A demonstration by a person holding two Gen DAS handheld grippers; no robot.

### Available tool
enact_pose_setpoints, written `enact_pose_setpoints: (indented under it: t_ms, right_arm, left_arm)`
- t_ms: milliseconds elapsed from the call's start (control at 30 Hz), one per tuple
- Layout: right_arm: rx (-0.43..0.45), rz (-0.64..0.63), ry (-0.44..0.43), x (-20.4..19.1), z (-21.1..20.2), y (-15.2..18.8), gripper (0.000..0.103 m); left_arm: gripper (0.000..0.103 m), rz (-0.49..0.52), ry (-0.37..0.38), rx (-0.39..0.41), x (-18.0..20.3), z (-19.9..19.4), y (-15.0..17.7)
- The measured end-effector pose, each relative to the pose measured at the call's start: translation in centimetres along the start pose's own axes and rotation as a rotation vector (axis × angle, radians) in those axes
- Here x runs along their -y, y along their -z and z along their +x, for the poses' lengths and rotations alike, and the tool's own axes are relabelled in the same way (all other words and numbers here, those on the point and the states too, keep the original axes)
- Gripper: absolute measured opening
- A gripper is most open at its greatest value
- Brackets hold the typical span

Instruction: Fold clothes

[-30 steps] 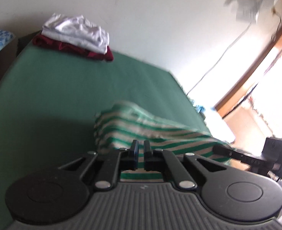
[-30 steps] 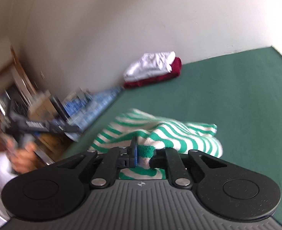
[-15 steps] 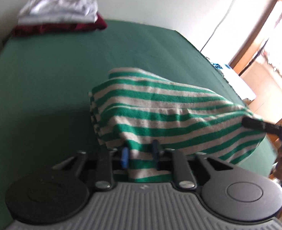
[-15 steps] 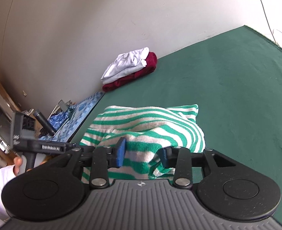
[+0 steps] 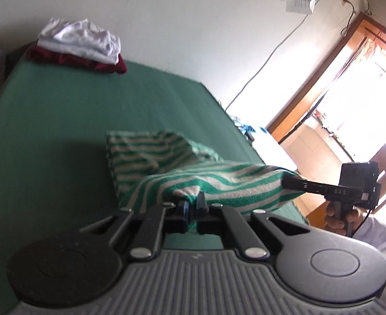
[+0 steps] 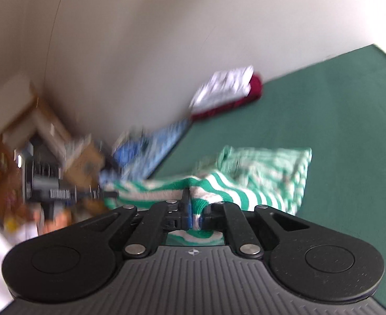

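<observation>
A green-and-white striped garment (image 5: pixel 219 183) lies partly folded on the green table (image 5: pixel 61 131). Its near edge is lifted and stretched between both grippers. My left gripper (image 5: pixel 191 206) is shut on one corner of that edge. My right gripper (image 6: pixel 193 204) is shut on the other corner of the striped garment (image 6: pixel 258 173). The right gripper (image 5: pixel 292 181) also shows in the left wrist view, held by a hand at the right. The left gripper (image 6: pixel 108 193) shows blurred in the right wrist view. The garment's far part rests flat on the cloth.
A folded stack, white garment (image 5: pixel 80 39) on a dark red one (image 5: pixel 87 64), sits at the table's far corner by the wall. A blue patterned cloth (image 6: pixel 161 141) lies beside the table. A wooden door frame (image 5: pixel 324 78) and a hanging cable (image 5: pixel 271 57) stand at the right.
Half a second ago both grippers stood open over the garment's near edge. Both have since shut on it and lifted it off the table.
</observation>
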State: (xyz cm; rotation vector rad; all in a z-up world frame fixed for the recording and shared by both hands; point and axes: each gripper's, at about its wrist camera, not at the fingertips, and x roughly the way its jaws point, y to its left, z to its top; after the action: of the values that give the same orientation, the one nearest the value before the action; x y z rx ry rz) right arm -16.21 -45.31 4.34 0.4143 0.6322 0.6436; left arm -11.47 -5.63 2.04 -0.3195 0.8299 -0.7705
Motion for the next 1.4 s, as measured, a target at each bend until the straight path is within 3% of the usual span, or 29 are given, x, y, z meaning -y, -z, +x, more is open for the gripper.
enact_pose_setpoints:
  t_ms: [167, 267, 367, 433, 500, 567, 600, 633, 733, 800, 867, 1000, 1100, 1267, 1367, 1400]
  right_arm:
    - [-0.182, -0.003, 0.031, 0.0, 0.7, 3.4, 0.007]
    - [-0.287, -0.015, 0.094, 0.6, 2.0, 5.6, 0.009]
    - [-0.361, -0.033, 0.152, 1.1, 2.8, 7.2, 0.016]
    - [-0.368, -0.024, 0.161, 0.6, 1.8, 7.0, 0.028]
    - [-0.354, -0.022, 0.176, 0.1, 0.6, 6.3, 0.044]
    - [-0.305, -0.033, 0.2, -0.4, -0.8, 5.4, 0.044]
    - [-0.259, -0.025, 0.211, -0.6, -1.7, 4.9, 0.044]
    - [-0.209, -0.007, 0.216, -0.6, -2.2, 4.5, 0.044]
    - [-0.088, 0.074, 0.228, 0.1, -1.4, 3.3, 0.044]
    - [-0.038, 0.12, 0.15, 0.3, 0.3, 2.6, 0.044]
    - [-0.035, 0.091, 0.082, -0.5, 3.4, 1.8, 0.044]
    - [-0.121, -0.052, -0.058, -3.2, 10.9, -0.3, 0.043]
    - [-0.233, -0.163, -0.111, -4.2, 16.2, -1.5, 0.043]
    - [-0.531, -0.273, -0.192, -3.6, 21.1, -2.1, 0.037]
    - [-0.632, -0.301, -0.201, -3.3, 21.5, -3.0, 0.001]
    - [-0.634, -0.312, -0.214, -3.5, 20.9, -3.2, 0.001]
  left_arm:
    - [0.0, -0.034, -0.019, -0.117, -1.1, 1.2, 4.1]
    - [0.0, -0.014, -0.05, -0.211, -1.8, 3.5, 5.9]
    - [0.0, 0.06, -0.092, -0.267, -1.6, 4.4, 6.6]
    - [0.009, 0.112, -0.111, -0.281, -1.2, 4.1, 6.4]
    - [0.018, 0.176, -0.145, -0.287, -0.9, 2.8, 5.9]
    - [0.026, 0.233, -0.186, -0.281, -0.9, 1.2, 5.3]
    - [0.039, 0.23, -0.194, -0.271, -1.2, 0.5, 4.9]
    - [0.047, 0.211, -0.19, -0.263, -1.6, 0.3, 4.5]
    - [0.049, 0.109, -0.144, -0.253, -2.8, 1.0, 3.5]
    - [0.056, 0.001, -0.079, -0.257, -3.2, 2.4, 3.4]
    - [0.056, -0.069, -0.036, -0.259, -3.3, 3.6, 3.5]
    - [0.068, -0.081, -0.027, -0.239, -2.2, 4.7, 3.8]
    - [0.07, -0.082, -0.032, -0.227, -1.7, 5.1, 4.1]
    - [0.072, -0.009, -0.075, -0.185, -0.5, 5.5, 4.5]
    - [0.071, 0.03, -0.117, -0.174, 0.1, 5.7, 4.7]
    - [0.066, 0.056, -0.131, -0.167, 0.4, 5.7, 4.8]
